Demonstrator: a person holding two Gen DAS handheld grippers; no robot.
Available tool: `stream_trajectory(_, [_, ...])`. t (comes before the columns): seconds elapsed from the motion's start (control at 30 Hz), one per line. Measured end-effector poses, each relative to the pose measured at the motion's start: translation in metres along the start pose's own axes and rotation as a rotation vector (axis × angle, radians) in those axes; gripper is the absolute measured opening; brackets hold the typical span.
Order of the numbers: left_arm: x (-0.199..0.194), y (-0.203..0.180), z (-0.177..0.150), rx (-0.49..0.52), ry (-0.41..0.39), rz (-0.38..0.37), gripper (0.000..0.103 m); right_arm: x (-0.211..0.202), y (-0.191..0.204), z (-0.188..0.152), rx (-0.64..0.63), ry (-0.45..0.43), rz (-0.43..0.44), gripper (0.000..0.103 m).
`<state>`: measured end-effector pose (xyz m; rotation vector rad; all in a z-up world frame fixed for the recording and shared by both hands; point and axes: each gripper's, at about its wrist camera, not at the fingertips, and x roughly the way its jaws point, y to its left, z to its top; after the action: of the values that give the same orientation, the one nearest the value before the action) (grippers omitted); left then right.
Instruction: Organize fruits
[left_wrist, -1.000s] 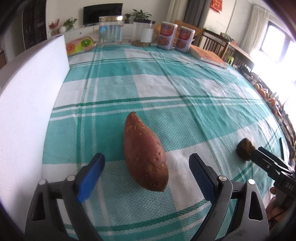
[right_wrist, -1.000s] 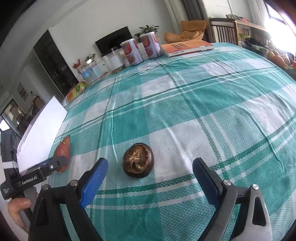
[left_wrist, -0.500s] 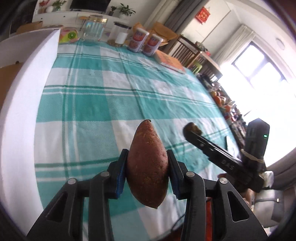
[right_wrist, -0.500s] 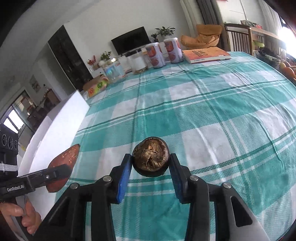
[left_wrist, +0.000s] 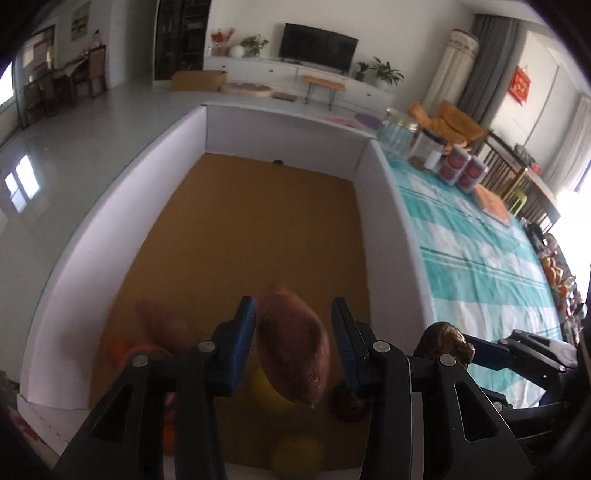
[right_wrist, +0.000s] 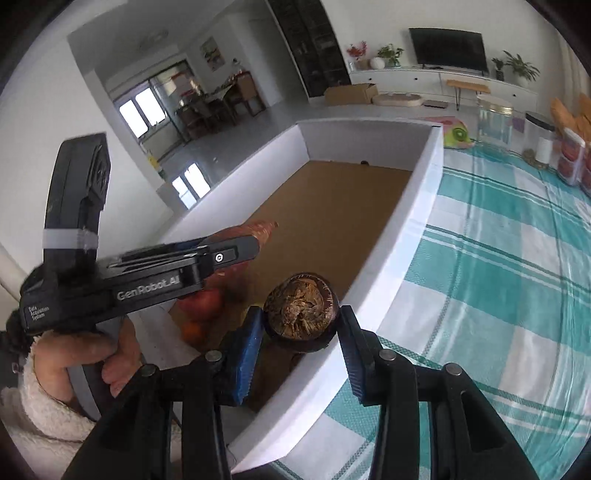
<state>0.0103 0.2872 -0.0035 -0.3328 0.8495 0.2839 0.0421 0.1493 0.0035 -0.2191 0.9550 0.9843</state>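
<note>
Over the white-walled, brown-floored box (left_wrist: 384, 221), the left gripper (left_wrist: 293, 341) is opening around a firm, heavy reddish-brown sweet potato (left_wrist: 291, 347), while the right gripper (right_wrist: 301, 334) is clamping a hard round dark-brown fruit (right_wrist: 301, 314) at the box's near table-side edge.

Teal-and-white checked tablecloth (left_wrist: 476, 240), white-walled box (left_wrist: 391, 206)

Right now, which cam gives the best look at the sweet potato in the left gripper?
Left wrist. The sweet potato sits nearly full length between the opening left gripper pads, over the white box. In the right wrist view only its tip shows past that gripper's body; the rest is hidden.
</note>
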Motion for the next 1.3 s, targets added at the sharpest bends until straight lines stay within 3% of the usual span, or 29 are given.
stream_trajectory(0.03, [0.000,0.001,-0.001,0.004,-0.008,0.020,0.055,0.005,0.003,0.003,-0.005,0.010,-0.019,0.047])
stream_trajectory(0.1, [-0.009,-0.001,-0.001,0.021,-0.056,0.046,0.072,0.001,0.000,0.007,0.019,-0.011,-0.020,0.069])
stream_trajectory(0.13, [-0.015,-0.004,-0.001,0.036,-0.088,0.071,0.079,-0.005,-0.003,0.009,0.034,-0.027,-0.017,0.072])
stream_trajectory(0.27, [-0.039,-0.023,-0.001,0.131,-0.209,0.262,0.088,-0.034,-0.011,0.018,0.069,-0.074,-0.058,0.087])
stream_trajectory(0.37, [-0.046,-0.031,-0.001,0.120,-0.211,0.372,0.088,-0.051,-0.015,0.018,0.091,-0.090,-0.091,0.092])
stream_trajectory(0.5, [-0.048,-0.028,-0.009,0.085,-0.139,0.333,0.088,-0.058,-0.014,0.010,0.109,-0.075,-0.109,0.097])
stream_trajectory(0.7, [-0.047,-0.019,-0.020,0.083,-0.090,0.469,0.088,-0.051,0.007,-0.005,0.066,-0.019,-0.124,0.097])
stream_trajectory(1.3, [-0.046,0.000,-0.028,0.044,-0.056,0.426,0.088,-0.029,0.038,-0.006,-0.006,0.027,-0.139,0.097])
